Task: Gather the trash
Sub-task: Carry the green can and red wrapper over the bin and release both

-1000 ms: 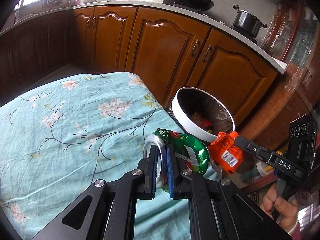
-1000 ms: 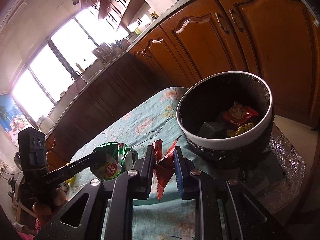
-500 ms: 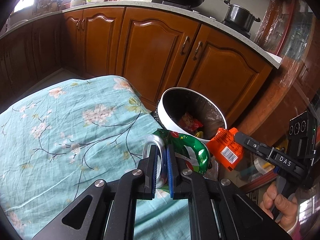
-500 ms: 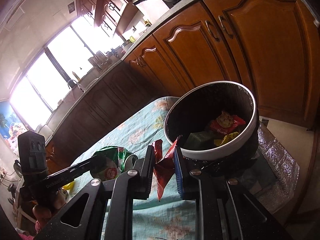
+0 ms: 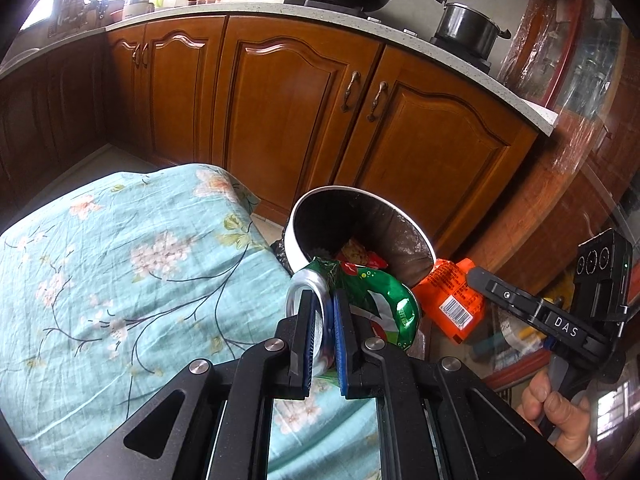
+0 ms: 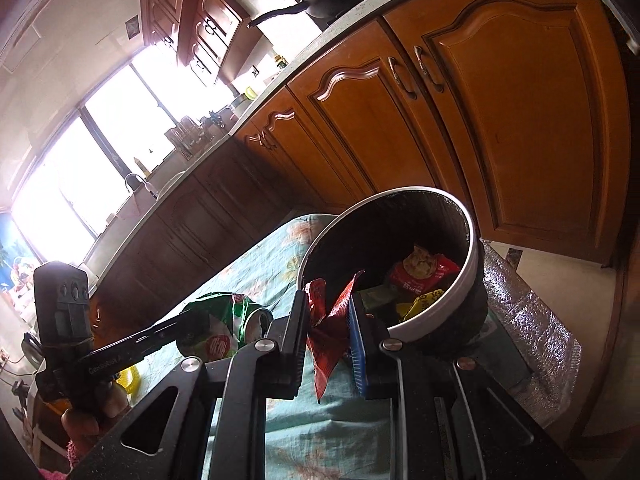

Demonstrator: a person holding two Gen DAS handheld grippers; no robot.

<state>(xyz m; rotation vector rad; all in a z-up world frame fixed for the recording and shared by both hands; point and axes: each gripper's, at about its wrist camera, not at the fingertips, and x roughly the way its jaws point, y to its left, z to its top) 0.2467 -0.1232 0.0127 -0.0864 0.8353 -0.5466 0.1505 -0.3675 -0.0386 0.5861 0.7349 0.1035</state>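
left gripper point(image 5: 322, 332) clamps can point(image 5: 372, 304) | axis toward bin point(image 5: 360, 220)

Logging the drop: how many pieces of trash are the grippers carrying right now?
2. A crushed green can is clamped in the left gripper, and an orange-red wrapper in the right gripper; both are beside the white bin. More wrappers already lie inside it.

Daylight from blown-out window point(image 6: 80, 184) at left; cupboard doors point(image 5: 280, 92) glossy with highlights. Bin point(image 6: 474, 264) interior dark. Heavy fisheye bending, black vignette at corners. Near black tool bodies slightly soft; mid-scene sharp.
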